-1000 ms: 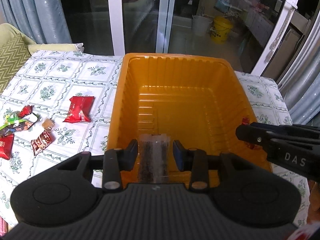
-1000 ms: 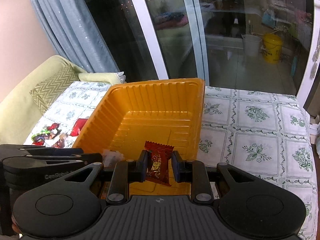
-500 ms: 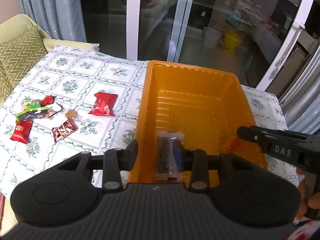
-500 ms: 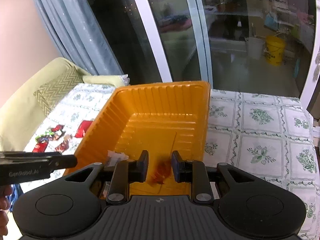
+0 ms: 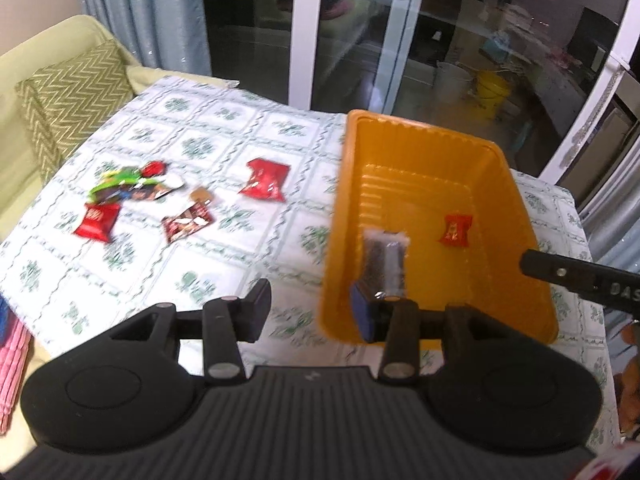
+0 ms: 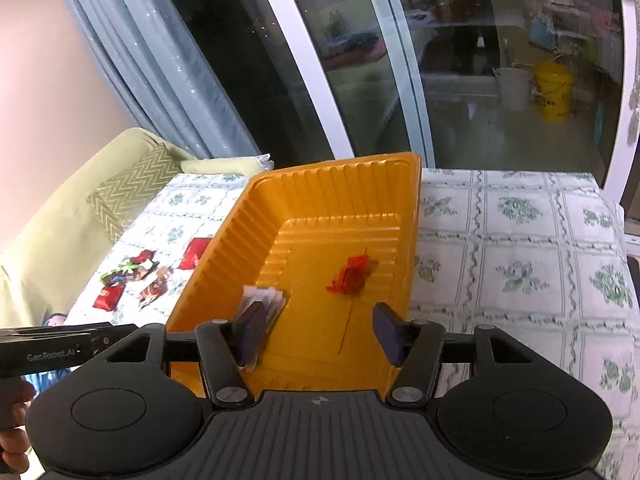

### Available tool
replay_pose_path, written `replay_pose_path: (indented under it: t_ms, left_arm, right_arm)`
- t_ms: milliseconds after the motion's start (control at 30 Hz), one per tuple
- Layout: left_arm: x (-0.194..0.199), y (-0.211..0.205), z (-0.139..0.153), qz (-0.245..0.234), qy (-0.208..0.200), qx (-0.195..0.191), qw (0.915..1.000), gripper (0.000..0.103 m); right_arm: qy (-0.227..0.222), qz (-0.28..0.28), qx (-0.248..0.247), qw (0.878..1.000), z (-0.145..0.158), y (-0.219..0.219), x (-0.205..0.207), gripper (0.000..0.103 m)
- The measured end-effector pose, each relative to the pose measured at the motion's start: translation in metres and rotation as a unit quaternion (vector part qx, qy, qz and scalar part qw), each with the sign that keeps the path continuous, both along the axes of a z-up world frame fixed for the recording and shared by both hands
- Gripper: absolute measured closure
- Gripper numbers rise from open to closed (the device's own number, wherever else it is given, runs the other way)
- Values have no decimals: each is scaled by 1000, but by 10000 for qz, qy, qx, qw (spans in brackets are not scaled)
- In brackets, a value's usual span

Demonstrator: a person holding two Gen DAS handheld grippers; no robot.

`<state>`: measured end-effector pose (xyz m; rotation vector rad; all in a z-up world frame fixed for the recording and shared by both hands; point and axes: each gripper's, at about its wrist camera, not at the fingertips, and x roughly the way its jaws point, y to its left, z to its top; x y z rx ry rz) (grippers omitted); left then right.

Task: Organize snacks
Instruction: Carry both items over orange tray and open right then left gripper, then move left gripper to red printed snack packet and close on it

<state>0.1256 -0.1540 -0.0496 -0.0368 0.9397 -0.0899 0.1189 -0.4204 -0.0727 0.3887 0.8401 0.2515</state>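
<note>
Snacks lie partly in the orange tray (image 5: 516, 184) and partly out on the flowered tablecloth (image 5: 224, 128). In the left wrist view the left gripper (image 5: 312, 312) stands open, its jaws having just been widening, with nothing between them: the left finger hangs over bare cloth and the right finger over the tray's near left corner. Just beyond that right fingertip a clear packet of dark pieces (image 5: 385, 260) lies flat on the tray floor, its long axis running away from the camera. Farther right in the tray sits a small red sweet (image 5: 456, 230) with crimped ends, upright in the picture. The tray is thin glossy plastic, rectangular, with ribbed walls. Well to the left on the cloth are a red pouch (image 5: 264, 180), a brown-and-red packet (image 5: 186, 222) lying aslant, a square red packet (image 5: 97, 222) and a loose heap of green and dark wrappers (image 5: 132, 186). The tip of the right gripper (image 5: 580, 280) enters from the right edge above the tray's rim. In the right wrist view the right gripper (image 6: 316, 336) is also open, jaws just parted and holding nothing, both fingers over the near end of the tray (image 6: 414, 240). The red sweet (image 6: 352, 276) lies blurred on the ribbed floor beyond the gap, nearer the right finger. The clear packet (image 6: 262, 300) lies partly hidden behind the left fingertip, its length pointing away and slightly left. The scattered packets (image 6: 132, 276) show beyond the tray's left wall, and the left gripper (image 6: 52, 346) reaches in from the left edge, a person's hand (image 6: 12, 420) gripping its handle.
</note>
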Motion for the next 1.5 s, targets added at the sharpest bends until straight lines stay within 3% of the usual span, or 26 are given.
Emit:
replay_pose_path:
  t_ms: [333,733,1200,1500]
  left_arm:
    - [-35,26,2,345,51,14,9994,61]
    - [-54,77,-4,732,162,-15,9972,60]
    - [-31,164,-7,954,226,94,9951,60]
    - [-2,207,-13,855,249,215,9958,60]
  right_arm:
    - [-69,264,-69,9996,14,20,-21,43]
    - [95,990,-143,9949,15,80,-25,43]
    - [72,1275,-78,9918,22,172,3,43]
    - [259,1220,-85,9922,13,226,38,43]
